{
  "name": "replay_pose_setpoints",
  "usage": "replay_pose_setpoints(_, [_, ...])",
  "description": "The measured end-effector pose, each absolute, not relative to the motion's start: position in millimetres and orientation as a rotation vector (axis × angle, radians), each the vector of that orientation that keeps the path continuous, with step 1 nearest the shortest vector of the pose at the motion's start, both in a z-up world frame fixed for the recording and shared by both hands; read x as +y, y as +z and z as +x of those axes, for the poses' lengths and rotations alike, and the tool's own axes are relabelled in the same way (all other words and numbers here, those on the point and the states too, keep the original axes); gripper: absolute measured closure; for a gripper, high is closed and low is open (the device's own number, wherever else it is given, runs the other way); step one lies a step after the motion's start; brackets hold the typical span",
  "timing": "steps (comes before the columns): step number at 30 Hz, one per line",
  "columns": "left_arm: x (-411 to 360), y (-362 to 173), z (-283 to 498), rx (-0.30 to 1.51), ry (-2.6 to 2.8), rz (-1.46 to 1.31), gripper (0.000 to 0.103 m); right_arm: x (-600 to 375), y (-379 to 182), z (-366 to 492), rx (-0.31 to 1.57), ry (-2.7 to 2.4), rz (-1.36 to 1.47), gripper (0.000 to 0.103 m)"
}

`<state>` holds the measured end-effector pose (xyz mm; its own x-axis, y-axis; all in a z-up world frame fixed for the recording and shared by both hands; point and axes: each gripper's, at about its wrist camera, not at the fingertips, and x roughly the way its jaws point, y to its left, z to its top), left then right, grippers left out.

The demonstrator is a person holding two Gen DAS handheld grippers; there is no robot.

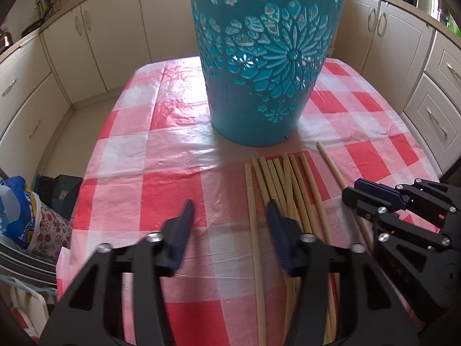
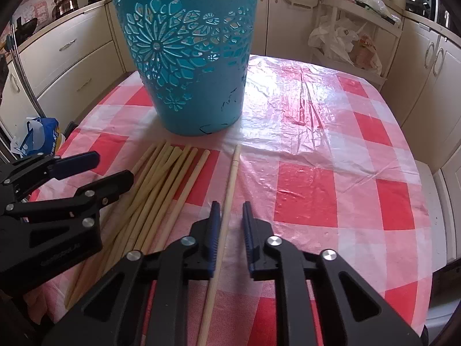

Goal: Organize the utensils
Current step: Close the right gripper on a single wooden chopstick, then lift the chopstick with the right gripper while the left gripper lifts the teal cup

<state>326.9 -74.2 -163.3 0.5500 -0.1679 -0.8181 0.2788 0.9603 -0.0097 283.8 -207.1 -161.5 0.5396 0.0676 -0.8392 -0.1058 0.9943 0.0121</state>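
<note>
While the right gripper (image 2: 230, 216) straddles a single chopstick (image 2: 227, 190) lying apart from the rest, its jaws stand partly open, one pad close against the stick, the other clear of it; nothing is gripped. The left gripper (image 1: 227, 216) has its jaws spread wide and empty, one finger over the near edge of the chopstick bundle (image 1: 283, 184), the other over bare cloth. The bundle lies on the checked bench (image 2: 331, 173), roughly parallel, tips toward the teal perforated bucket (image 2: 187, 57), which stands upright just beyond them.

Judged risks: the lone stick is thin and round, so an off-centre closure may roll it sideways or pinch it askew. Gripped near one end, it would droop and could strike the bucket rim. The glossy, wrinkled plastic cloth may let sticks slide. The two grippers work near each other; collision is possible.
</note>
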Motion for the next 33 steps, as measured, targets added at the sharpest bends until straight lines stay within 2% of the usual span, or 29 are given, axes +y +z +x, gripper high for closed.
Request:
replay_pose_setpoints(3, [-71, -166, 328, 0.958, -0.313, 0.1, 0.096, -210, -161, 283, 1.012, 0.112, -0.016, 0.096])
replay_pose_setpoints(9, [-54, -165, 332, 0.996, -0.363, 0.023, 0.098, -217, -158, 284, 1.053, 0.134, 0.018, 0.095])
replay_pose_setpoints(12, [-49, -164, 335, 1.014, -0.363, 0.005, 0.097, -213, -158, 291, 1.061, 0.141, -0.001, 0.075])
replay_pose_setpoints(16, [-43, -164, 336, 1.032, -0.364, -0.008, 0.095, -210, -159, 294, 1.081, 0.146, -0.015, 0.075])
replay_pose_setpoints(18, [-44, -163, 333, 1.03, -0.364, 0.012, 0.089, -212, -159, 291, 1.086, 0.148, -0.017, 0.075])
replay_pose_setpoints(20, [-48, -163, 331, 1.023, -0.357, 0.054, 0.089, -212, -159, 288, 1.082, 0.144, -0.033, 0.079])
replay_pose_setpoints(21, [-51, -163, 330, 1.016, -0.35, 0.091, 0.089, -212, -159, 287, 1.077, 0.139, -0.046, 0.083])
replay_pose_setpoints(22, [-55, -163, 329, 1.01, -0.343, 0.125, 0.089, -212, -160, 287, 1.074, 0.134, -0.057, 0.093])
replay_pose_setpoints(23, [-60, -163, 328, 1.001, -0.338, 0.163, 0.089, -212, -160, 287, 1.075, 0.141, -0.056, 0.096])
replay_pose_setpoints(25, [-67, -163, 326, 0.993, -0.351, 0.216, 0.097, -214, -159, 286, 1.079, 0.148, -0.038, 0.097])
replay_pose_setpoints(29, [-61, -149, 323, 0.994, -0.387, 0.18, 0.098, -221, -155, 275, 1.059, 0.143, 0.006, 0.097])
replay_pose_setpoints(33, [-33, -110, 315, 0.915, -0.406, 0.04, 0.098, -237, -156, 263, 1.026, 0.124, 0.115, 0.097])
